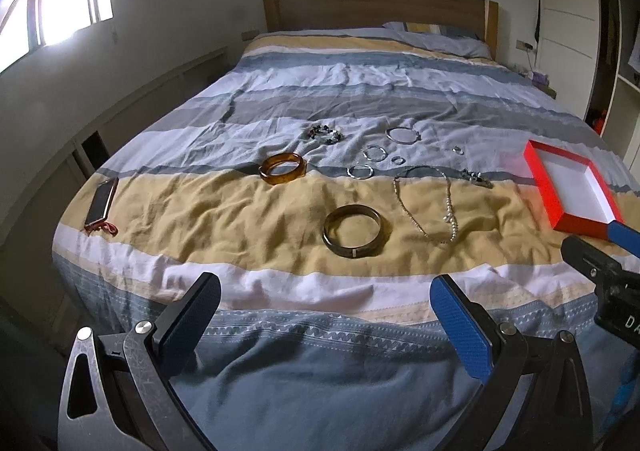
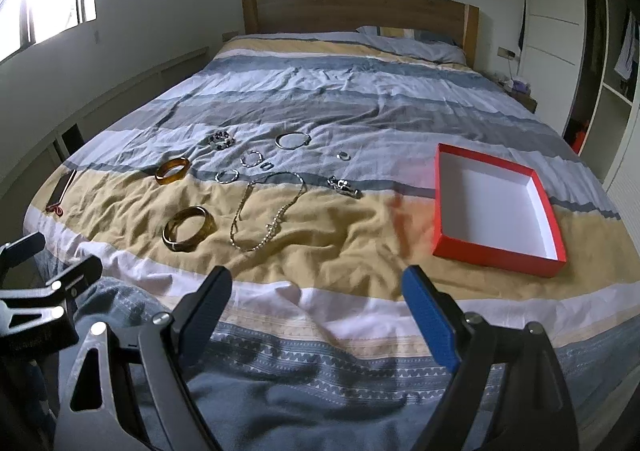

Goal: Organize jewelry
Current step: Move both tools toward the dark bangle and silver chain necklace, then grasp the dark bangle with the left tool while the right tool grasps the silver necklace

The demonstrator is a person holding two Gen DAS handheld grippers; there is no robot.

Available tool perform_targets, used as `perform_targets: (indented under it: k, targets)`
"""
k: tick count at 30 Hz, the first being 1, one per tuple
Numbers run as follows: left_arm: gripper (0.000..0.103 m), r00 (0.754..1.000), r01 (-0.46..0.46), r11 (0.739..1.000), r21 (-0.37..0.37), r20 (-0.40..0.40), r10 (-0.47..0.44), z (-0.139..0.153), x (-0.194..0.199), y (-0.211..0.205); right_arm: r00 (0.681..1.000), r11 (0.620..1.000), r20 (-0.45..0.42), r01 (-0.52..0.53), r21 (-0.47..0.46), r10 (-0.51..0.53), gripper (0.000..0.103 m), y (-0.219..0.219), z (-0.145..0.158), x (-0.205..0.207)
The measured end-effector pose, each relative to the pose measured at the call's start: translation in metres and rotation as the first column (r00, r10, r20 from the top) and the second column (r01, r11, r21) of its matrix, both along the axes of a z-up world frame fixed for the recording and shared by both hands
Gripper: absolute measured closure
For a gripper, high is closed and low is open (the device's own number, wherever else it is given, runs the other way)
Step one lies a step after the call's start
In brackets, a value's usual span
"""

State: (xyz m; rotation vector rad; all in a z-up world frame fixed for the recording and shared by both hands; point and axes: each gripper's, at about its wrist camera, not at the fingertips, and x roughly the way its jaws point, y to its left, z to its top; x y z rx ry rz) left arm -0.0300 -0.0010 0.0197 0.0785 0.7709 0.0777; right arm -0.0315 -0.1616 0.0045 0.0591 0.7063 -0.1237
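Spread wide ahead of both pairs of jaws: a bed point(image 1: 360, 99) under a striped duvet of blue, grey, white and yellow, wooden headboard point(image 2: 360, 11) at the far end. Ahead and to the right of the right gripper point(image 2: 316, 295), jaws spread wide and holding nothing: a red box point(image 2: 496, 251) with white inside, open, flat on the yellow stripe. Hovering over the near edge of the bed, the left gripper point(image 1: 326, 301), jaws likewise apart and empty. Straight ahead of the left jaws, on the yellow stripe: a dark bangle point(image 1: 353, 230). Just right of that, a long chain necklace point(image 1: 426, 203) laid in a loop. Further ahead and slightly left, an amber bangle point(image 1: 282, 168) at the edge of the grey stripe. Far left of the left jaws, near the bed's side: a phone point(image 1: 102, 201) with a red strap. Beyond the amber bangle, a beaded bracelet point(image 1: 326, 133); to its right, a thin silver bangle point(image 1: 402, 134). Between those and the necklace, small silver hoops point(image 1: 366, 163). Right of the necklace, a small metal clasp piece point(image 1: 476, 177), kind unclear.
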Motion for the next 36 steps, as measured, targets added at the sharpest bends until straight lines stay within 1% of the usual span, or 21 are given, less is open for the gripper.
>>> perform_targets:
  k: [9, 11, 13, 18, 21, 24, 29, 32, 34, 36]
  targets:
    - [0.001, 1.000, -0.008, 1.000, -0.013, -0.013, 0.008, 0.002, -0.003, 0.013, 1.000, 1.000, 0.025, -0.015, 0.008, 0.015, 0.016, 0.001, 0.004, -0.003]
    - [0.001, 1.000, -0.008, 0.999, -0.035, -0.006, 0.008, 0.003, -0.002, 0.018, 0.999, 1.000, 0.037, -0.022, 0.020, 0.021, 0.016, -0.001, 0.004, -0.003]
    - [0.001, 1.000, -0.010, 0.998, -0.059, -0.023, 0.009, 0.001, 0.002, 0.023, 0.999, 0.999, 0.040, -0.032, 0.026, 0.031, 0.016, -0.002, 0.003, -0.002]
    - [0.001, 0.999, -0.013, 0.996, -0.085, -0.044, 0.009, -0.012, 0.020, 0.030, 0.998, 0.998, 0.029, -0.048, 0.049, 0.047, 0.016, -0.010, -0.003, 0.006]
    - [0.001, 0.998, -0.004, 0.995, -0.103, -0.059, -0.002, -0.020, 0.034, 0.033, 1.000, 0.999, 0.000, -0.029, 0.045, 0.030, 0.016, -0.018, -0.007, 0.014]
    - [0.001, 0.997, 0.016, 0.993, -0.120, -0.073, -0.025, -0.028, 0.048, 0.035, 0.999, 0.997, -0.022, -0.030, 0.078, 0.031, 0.016, -0.025, -0.012, 0.023]
    - [0.001, 0.993, 0.047, 0.992, -0.115, -0.100, -0.058, -0.043, 0.074, 0.036, 0.997, 0.993, -0.056, -0.055, 0.106, 0.061, 0.016, -0.023, -0.018, 0.047]
    - [0.001, 0.989, 0.069, 0.990, -0.126, -0.124, -0.084, -0.051, 0.089, 0.035, 0.995, 0.991, -0.063, -0.066, 0.116, 0.074, 0.016, -0.023, -0.021, 0.061]
    - [0.001, 0.986, 0.081, 0.989, -0.120, -0.137, -0.097, -0.057, 0.100, 0.033, 0.995, 0.990, -0.065, -0.069, 0.122, 0.077, 0.016, -0.025, -0.022, 0.071]
    - [0.005, 0.984, 0.081, 0.989, -0.127, -0.148, -0.100, -0.062, 0.109, 0.033, 0.995, 0.989, -0.067, -0.069, 0.127, 0.078, 0.016, -0.027, -0.023, 0.079]
